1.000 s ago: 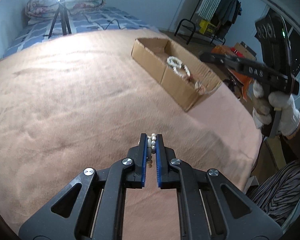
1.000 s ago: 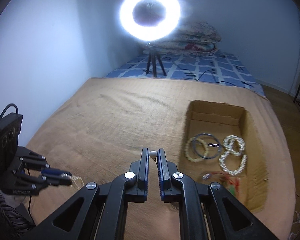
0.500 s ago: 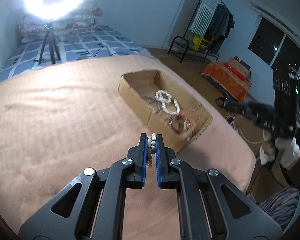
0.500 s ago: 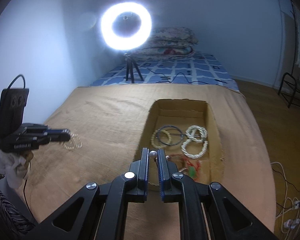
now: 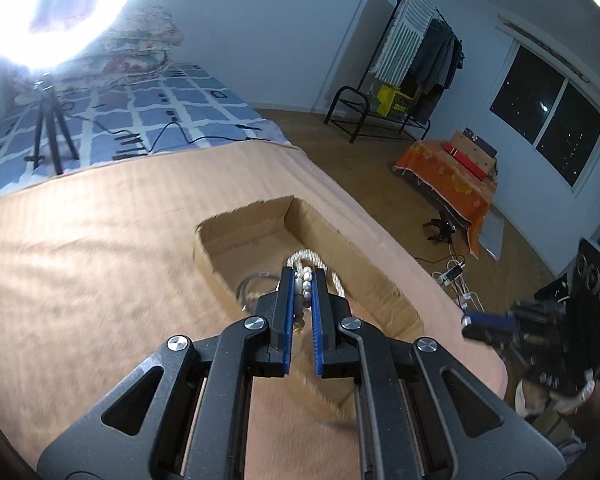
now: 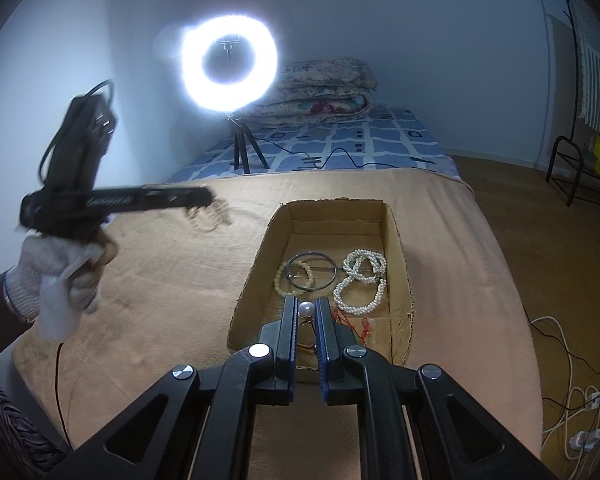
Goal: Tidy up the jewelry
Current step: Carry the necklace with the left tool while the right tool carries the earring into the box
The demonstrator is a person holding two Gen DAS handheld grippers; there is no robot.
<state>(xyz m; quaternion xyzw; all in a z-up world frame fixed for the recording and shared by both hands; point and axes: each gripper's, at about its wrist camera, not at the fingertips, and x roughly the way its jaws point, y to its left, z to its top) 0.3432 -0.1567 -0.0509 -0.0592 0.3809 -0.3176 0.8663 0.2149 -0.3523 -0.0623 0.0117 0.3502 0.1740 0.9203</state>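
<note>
- The left gripper (image 5: pixel 301 280) is closed on a bead bracelet (image 5: pixel 305 285), held in the air over the near part of the box (image 5: pixel 242 229).
- The right gripper (image 6: pixel 305 312) is narrowed on a pearl earring (image 6: pixel 305 309), pinched at the fingertips, above the near end of the box (image 6: pixel 400 248).
- Inside the box lie a white pearl strand (image 6: pixel 360 282), a metal bangle (image 6: pixel 312 271) and a pale bracelet (image 6: pixel 294 278) overlapping it, with red cord (image 6: pixel 358 326) nearer the gripper.
- The box sits on a tan blanket (image 6: pixel 172 280).
</note>
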